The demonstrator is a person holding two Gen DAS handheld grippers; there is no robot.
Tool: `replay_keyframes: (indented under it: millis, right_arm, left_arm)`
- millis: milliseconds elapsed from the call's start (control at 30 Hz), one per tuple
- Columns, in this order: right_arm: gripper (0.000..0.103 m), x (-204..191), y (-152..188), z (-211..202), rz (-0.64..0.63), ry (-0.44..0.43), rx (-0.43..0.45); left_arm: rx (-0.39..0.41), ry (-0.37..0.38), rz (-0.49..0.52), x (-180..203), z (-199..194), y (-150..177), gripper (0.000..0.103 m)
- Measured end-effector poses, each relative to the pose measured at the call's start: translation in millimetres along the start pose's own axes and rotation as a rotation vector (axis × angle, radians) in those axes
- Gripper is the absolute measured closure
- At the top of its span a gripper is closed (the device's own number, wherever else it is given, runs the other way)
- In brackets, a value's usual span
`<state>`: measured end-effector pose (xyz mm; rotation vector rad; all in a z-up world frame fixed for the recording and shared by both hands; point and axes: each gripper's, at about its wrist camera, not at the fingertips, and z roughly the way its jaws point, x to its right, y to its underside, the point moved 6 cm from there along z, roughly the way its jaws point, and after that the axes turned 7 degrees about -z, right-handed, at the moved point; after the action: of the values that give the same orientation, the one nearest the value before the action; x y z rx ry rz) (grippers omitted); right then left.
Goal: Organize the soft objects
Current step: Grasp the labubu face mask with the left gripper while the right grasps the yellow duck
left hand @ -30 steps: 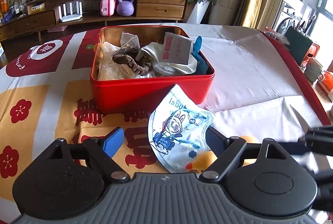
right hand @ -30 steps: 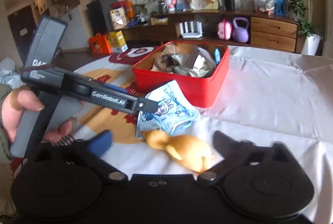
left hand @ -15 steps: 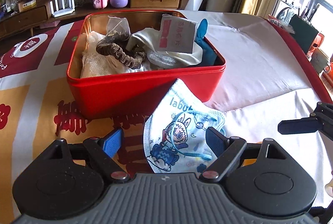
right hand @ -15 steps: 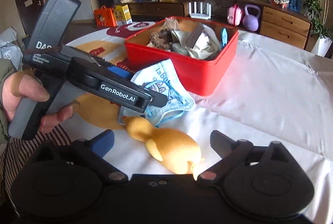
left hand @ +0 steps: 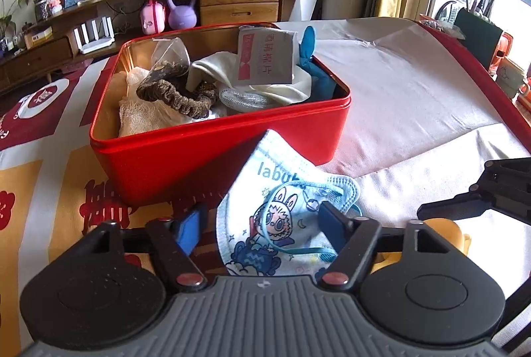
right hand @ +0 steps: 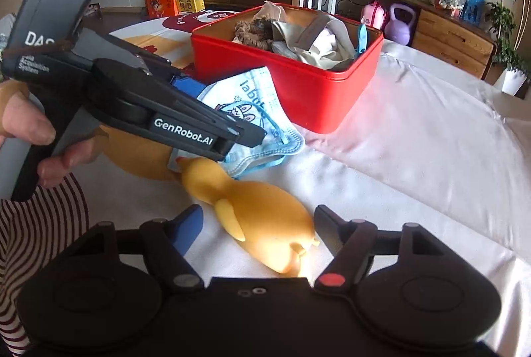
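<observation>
Both grippers have closed in, the left gripper (left hand: 262, 222) spread around the cartoon face mask (left hand: 285, 217) and the right gripper (right hand: 259, 224) spread around the yellow rubber duck (right hand: 262, 217), so both grabs for the red tin (left hand: 205, 154) look imminent

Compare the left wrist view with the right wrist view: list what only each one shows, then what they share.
Only the left wrist view shows the left gripper from behind, fingers open around the face mask, and the grey packet's printed front.

Only the right wrist view shows the whole yellow duck toy lying between the open right gripper fingers, the person's hand, and the orange gift boxes.

Both show the red box, the mask, the brown scrunchie and the purple kettlebell.
</observation>
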<state>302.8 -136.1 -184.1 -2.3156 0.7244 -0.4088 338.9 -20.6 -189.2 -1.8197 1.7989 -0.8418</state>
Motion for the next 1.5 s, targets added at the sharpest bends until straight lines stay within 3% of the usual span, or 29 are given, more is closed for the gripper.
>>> replay_keyframes:
  millis: [233, 333, 533, 1500]
  right_arm:
    - [0.053, -4.6, -1.5, -5.2, -0.012, 0.023, -0.006]
    - [0.062, -5.7, -2.0, -8.0, -0.008, 0.052, -0.013]
    - [0.069, -7.9, -3.3, -15.4, 0.020, 0.094, -0.027]
    - [0.071, -21.8, -11.2, -89.7, 0.070, 0.166, 0.045]
  left_arm:
    - [0.016, -0.010, 0.032, 9.6, -7.5, 0.9, 0.070]
    - [0.021, -0.028, 0.048, 12.9, -10.2, 1.3, 0.078]
    - [0.035, -0.066, 0.058, 14.8, -19.0, 0.4, 0.092]
    - [0.117, -0.036, -0.003, 15.7, -103.1, 2.1, 0.099]
